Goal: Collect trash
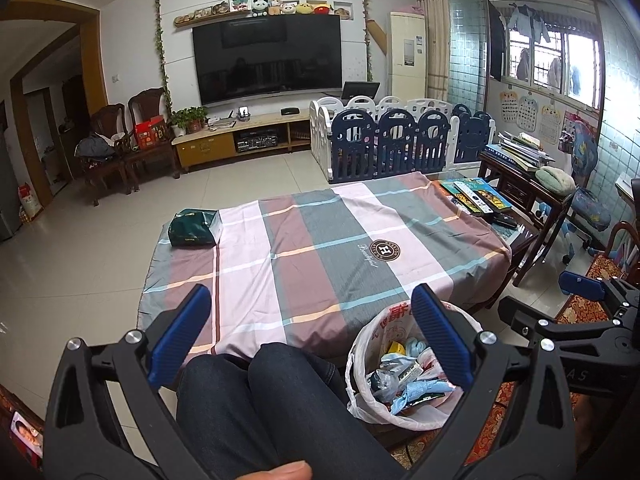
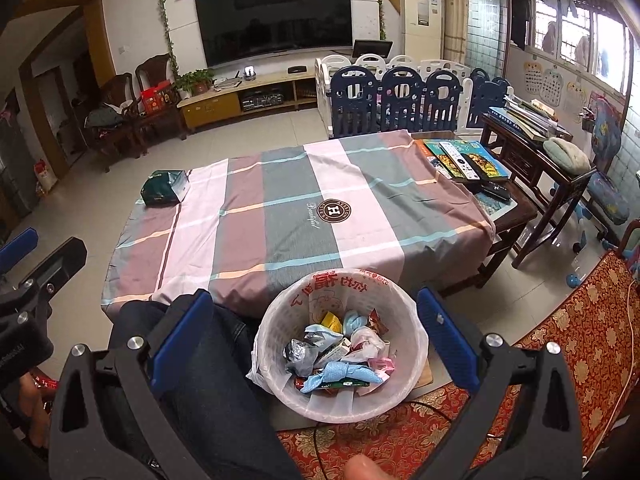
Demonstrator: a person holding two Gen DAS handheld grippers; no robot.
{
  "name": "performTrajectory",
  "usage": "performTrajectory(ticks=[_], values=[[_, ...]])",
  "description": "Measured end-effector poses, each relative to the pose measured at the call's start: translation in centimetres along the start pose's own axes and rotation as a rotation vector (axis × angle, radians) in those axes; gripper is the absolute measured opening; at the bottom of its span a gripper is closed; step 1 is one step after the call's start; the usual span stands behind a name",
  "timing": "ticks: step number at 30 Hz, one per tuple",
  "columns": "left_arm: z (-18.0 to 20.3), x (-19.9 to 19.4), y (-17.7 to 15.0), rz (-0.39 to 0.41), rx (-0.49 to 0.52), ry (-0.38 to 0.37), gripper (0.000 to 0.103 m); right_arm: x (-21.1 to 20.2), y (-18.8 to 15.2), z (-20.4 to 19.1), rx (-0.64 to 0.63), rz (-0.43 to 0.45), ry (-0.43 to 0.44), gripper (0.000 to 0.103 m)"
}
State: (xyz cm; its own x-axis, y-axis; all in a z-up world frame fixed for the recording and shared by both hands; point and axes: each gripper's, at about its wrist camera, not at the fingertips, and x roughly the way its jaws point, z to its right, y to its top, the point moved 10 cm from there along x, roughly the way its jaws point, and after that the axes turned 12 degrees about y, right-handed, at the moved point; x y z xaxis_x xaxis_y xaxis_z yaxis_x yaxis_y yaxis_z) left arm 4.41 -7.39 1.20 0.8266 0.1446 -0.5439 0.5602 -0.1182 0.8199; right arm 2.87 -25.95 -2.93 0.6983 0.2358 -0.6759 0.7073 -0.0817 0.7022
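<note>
Right wrist view: right hand-held gripper (image 2: 316, 344) and left hand-held gripper (image 1: 312, 336) are both spread, empty. Green packet (image 2: 165, 187) lies at the table's (image 2: 280, 216) far-left corner; likely light, crinkly, slippery. Pinch its edge. Lined wastebasket (image 2: 416, 344) stands beside the near edge.

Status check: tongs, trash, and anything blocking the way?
Left tongs open, empty. Right tongs open, empty, over white bag-lined bin full of wrappers. Dark green packet sits on checked cloth's far left corner. Nothing in the way.
</note>
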Motion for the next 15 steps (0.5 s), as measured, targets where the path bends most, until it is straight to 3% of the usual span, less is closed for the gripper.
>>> performTrajectory(ticks=[15], values=[[-0.03,0.20,-0.21,-0.005,0.000,0.003,0.100,0.08,-0.34,0.52,0.002,-0.002,-0.010,0.100]])
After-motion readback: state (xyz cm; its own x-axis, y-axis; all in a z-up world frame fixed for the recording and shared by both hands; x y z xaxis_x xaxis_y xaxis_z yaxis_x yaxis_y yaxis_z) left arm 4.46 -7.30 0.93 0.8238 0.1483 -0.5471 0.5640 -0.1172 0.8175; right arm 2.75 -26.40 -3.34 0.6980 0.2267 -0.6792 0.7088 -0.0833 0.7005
